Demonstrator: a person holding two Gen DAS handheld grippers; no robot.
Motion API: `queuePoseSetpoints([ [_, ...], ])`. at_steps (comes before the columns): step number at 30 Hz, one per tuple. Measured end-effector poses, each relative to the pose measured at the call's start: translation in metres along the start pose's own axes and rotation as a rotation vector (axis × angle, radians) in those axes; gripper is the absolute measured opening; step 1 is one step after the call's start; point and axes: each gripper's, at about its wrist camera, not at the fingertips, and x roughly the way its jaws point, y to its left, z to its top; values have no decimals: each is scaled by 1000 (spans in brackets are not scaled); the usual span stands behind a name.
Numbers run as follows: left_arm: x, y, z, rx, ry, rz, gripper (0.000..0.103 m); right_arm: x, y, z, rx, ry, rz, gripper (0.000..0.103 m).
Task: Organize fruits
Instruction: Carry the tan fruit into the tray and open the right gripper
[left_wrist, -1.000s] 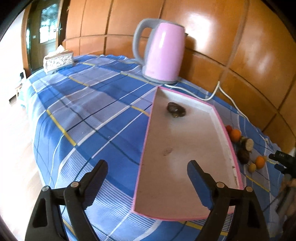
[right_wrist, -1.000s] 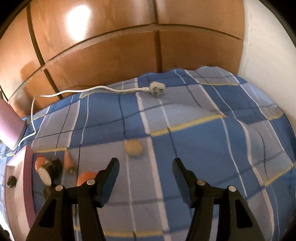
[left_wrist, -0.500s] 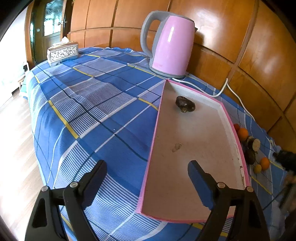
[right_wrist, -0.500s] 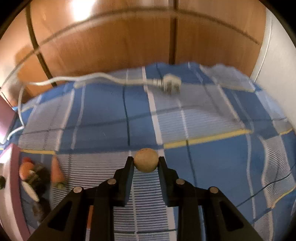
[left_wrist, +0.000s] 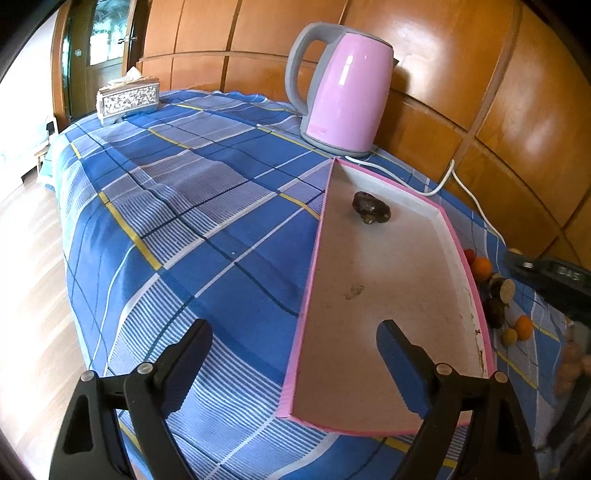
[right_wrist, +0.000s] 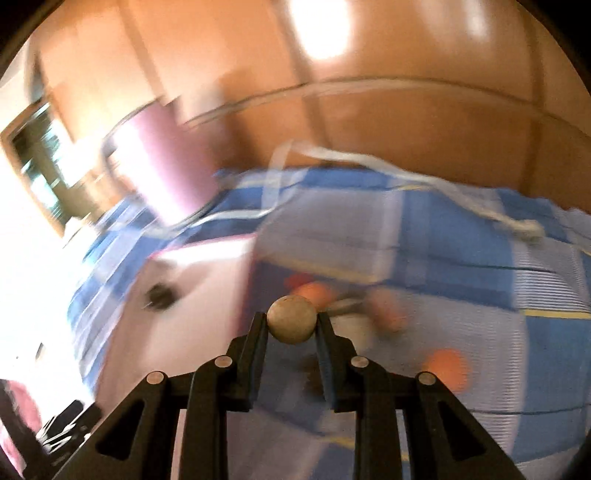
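Two tongs: right (right_wrist: 291, 326) clamping tan fruit (right_wrist: 291, 319), left (left_wrist: 295, 363) agape

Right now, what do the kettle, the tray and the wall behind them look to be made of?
Kettle: pink body with a glossy sheen, plastic or coated metal, hard to say which; grey handle looks like matte plastic.
Tray: matte white inside with pink edges, probably foam or card; stains show on its floor.
Wall: varnished wood panels, with visible grain and bright reflections.

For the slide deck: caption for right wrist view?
Right claw shut on a round tan fruit, blurred pink tray beyond.
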Motion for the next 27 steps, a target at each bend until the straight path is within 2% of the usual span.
queuePoseSetpoints([
  [5, 1, 5, 0, -9, 4, -1, 91, 33, 51, -4, -89, 74, 52, 26],
  [11, 3, 8, 0, -18, 11, -3, 91, 62, 73, -3, -136, 112, -5, 27],
  [13, 3, 8, -1, -21, 13, -4, 91, 61, 69, -3, -124, 109, -16, 32],
  [16, 3, 8, 0, -22, 14, -5, 91, 58, 62, 0, -111, 90, -24, 33],
  [22, 0, 3, -1, -6, 7, -10, 91, 27, 38, -6, -67, 18, -52, 34],
  [27, -3, -2, -1, 11, 1, -17, 91, -4, 2, -25, -8, -33, -136, 36],
])
